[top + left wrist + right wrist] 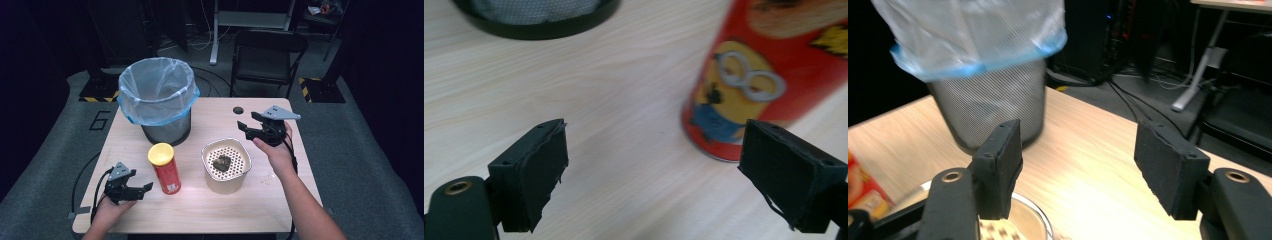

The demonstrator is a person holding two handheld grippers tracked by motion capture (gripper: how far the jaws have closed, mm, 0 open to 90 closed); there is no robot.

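Your wooden table (200, 210) carries everything here. The biggest thing on it is the mesh waste bin (162, 102), lined with a clear, blue-edged bag and standing at the far left. In the right gripper view the bin rises just beyond your jaws, slightly to their left.

Next in size is the cream container (226, 166) near the table's middle, its perforated insert holding a dark lump (221, 162). It sits just beside and below your right gripper (246, 128), which hangs above the container's far right rim; in the right gripper view that rim shows under the left jaw. The jaws there stand apart, about half spread, with nothing between them but bare tabletop.

Then comes the red chip can (165, 168) with its yellow lid, upright between the bin and your left hand, just left of the container. Your left gripper (145, 189) points at it from the near left, close by but apart. In the left gripper view the can (756, 80) stands ahead of the right-hand jaw, not between the pads; those jaws are wide apart and grip nothing.
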